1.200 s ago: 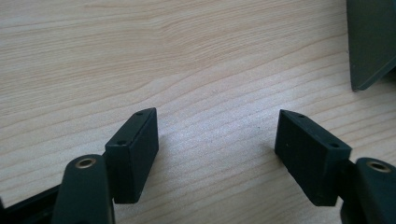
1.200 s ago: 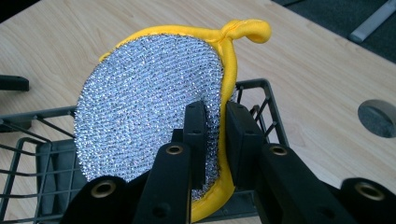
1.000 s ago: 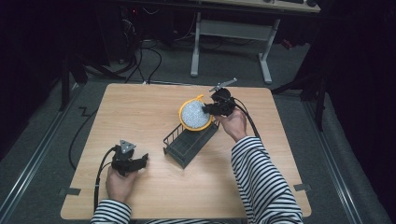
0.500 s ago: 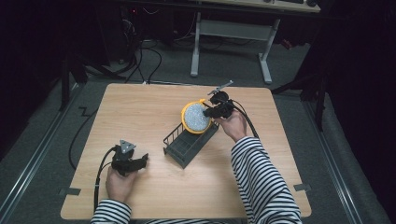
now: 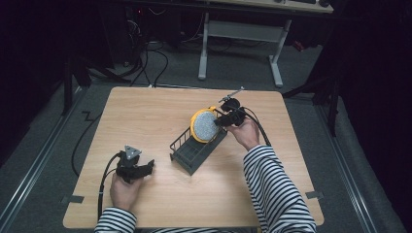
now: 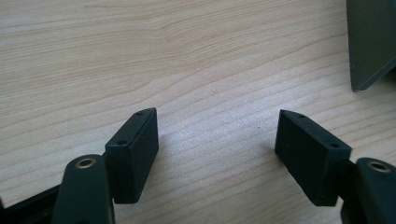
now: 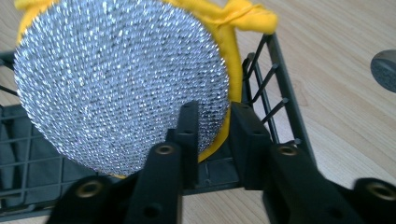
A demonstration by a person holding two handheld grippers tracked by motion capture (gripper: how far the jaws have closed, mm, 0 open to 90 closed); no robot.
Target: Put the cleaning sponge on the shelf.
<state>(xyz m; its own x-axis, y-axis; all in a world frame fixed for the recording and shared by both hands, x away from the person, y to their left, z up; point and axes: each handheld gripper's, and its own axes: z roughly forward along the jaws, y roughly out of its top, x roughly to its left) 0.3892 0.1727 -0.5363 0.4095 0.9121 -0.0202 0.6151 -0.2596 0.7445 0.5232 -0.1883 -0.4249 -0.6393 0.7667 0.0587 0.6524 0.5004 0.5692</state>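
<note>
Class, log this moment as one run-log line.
right hand-held gripper: jaws just opening around scrubber edge | scrubber: upright in rack | left hand-held gripper: open, over table

The worktop [image 5: 160, 111] is a pale wooden board with rounded corners and visible grain, standing on a grey floor [image 5: 43, 145]. 1 dark wire rack [image 5: 194, 148] sits directly on it, a little right of centre and turned at an angle to the edges. A round yellow scrubber with a silver mesh face [image 5: 205, 125] stands on edge in the far end of that rack. 2 short strips of grey tape [image 5: 71, 198] mark the near corners.
</note>
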